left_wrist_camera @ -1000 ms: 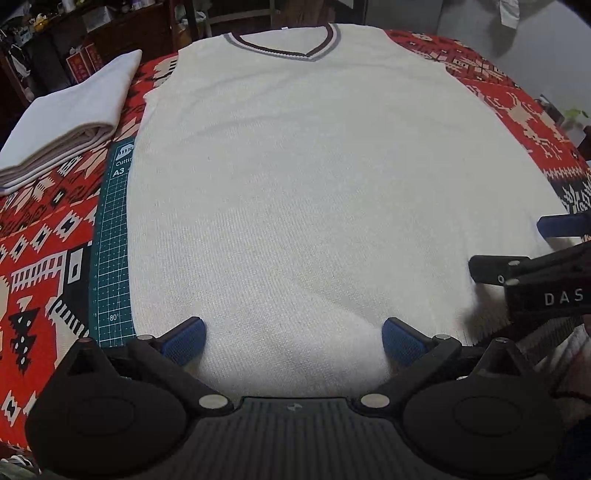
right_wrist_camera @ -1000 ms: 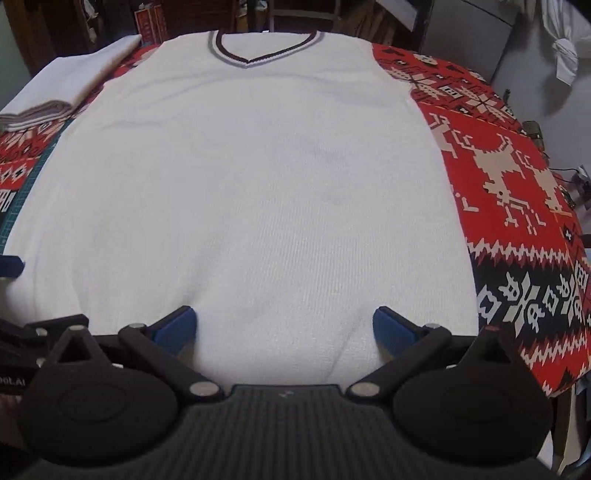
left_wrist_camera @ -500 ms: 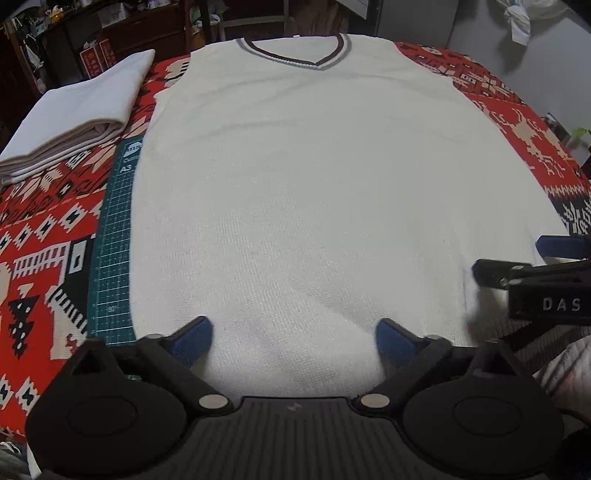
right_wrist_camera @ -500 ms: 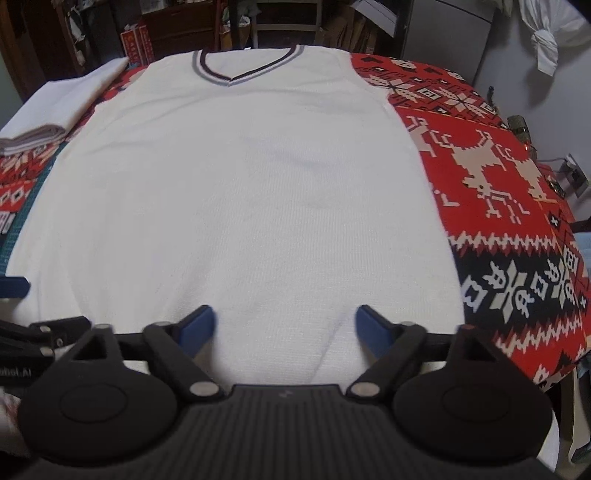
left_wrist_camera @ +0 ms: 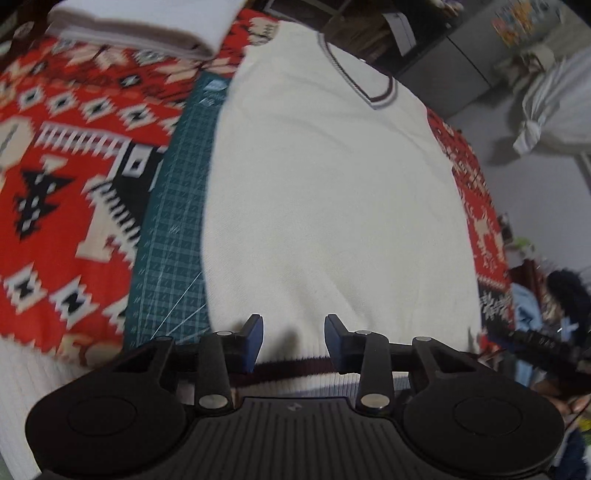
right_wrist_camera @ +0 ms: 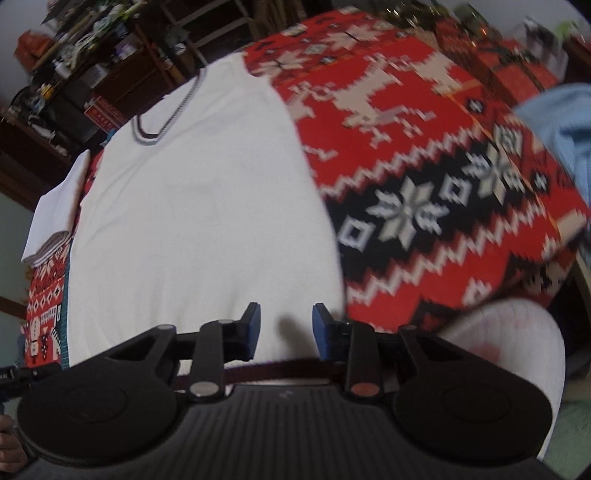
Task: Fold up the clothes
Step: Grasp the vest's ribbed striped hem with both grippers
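Centrally, a cream knit vest [left_wrist_camera: 332, 206] lies flat, V-neck [left_wrist_camera: 373, 96] at the far end, on a green cutting mat [left_wrist_camera: 173, 236] over a red patterned tablecloth [right_wrist_camera: 424, 177]. Near hem shows a dark stripe [left_wrist_camera: 291, 363] above white ribbing. Left gripper [left_wrist_camera: 293, 341] sits at the hem toward the vest's left side; blue-padded fingers [left_wrist_camera: 255, 334] apart, cloth between them but not pinched. Right gripper [right_wrist_camera: 286, 334] at the hem near the vest's right edge; fingers [right_wrist_camera: 320, 328] likewise apart, hem in the gap. Folded white garment [left_wrist_camera: 147, 22] rests on the tablecloth beyond the mat's far left corner. Light blue cloth [right_wrist_camera: 561, 125] at right edge. Both views motion-blurred.
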Demonstrator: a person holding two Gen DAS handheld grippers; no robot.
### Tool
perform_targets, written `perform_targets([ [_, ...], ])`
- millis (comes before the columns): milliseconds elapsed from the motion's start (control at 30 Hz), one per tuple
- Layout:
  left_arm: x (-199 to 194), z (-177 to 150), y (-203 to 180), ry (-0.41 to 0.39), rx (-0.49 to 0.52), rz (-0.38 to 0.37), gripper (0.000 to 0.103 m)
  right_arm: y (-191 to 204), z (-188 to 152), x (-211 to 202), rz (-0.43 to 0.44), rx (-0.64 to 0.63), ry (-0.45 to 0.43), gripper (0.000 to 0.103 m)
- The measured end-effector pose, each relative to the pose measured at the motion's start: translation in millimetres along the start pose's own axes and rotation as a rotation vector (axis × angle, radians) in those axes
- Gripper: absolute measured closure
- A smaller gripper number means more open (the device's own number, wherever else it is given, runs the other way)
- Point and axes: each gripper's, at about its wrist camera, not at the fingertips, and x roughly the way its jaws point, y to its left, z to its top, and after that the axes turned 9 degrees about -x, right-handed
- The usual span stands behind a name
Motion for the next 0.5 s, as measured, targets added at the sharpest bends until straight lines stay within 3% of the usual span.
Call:
perform_targets([
  [233,5.1,-11.7,39.3,0.045,-0.072,-0.06,0.071,-24.5,-25.0,9.7,0.089,0.085,0.046,0.069],
  [333,9.4,-13.9,38.4,0.065,-0.065,-0.098,0.071,-29.0,-28.9,10.0,0.121,0.106,0.037,0.069],
  [433,10.3,-16.3,31.8,0.069,-0.032,-0.088,0.071,-36.4,-32.0,10.9,0.154,0.131,0.05,0.069],
  [500,12.7,-17.1,30.1,0.072,-0.023,-0.102,0.066,-40.2,-34.3,11.8,0.176,0.137,0.051,0.069],
])
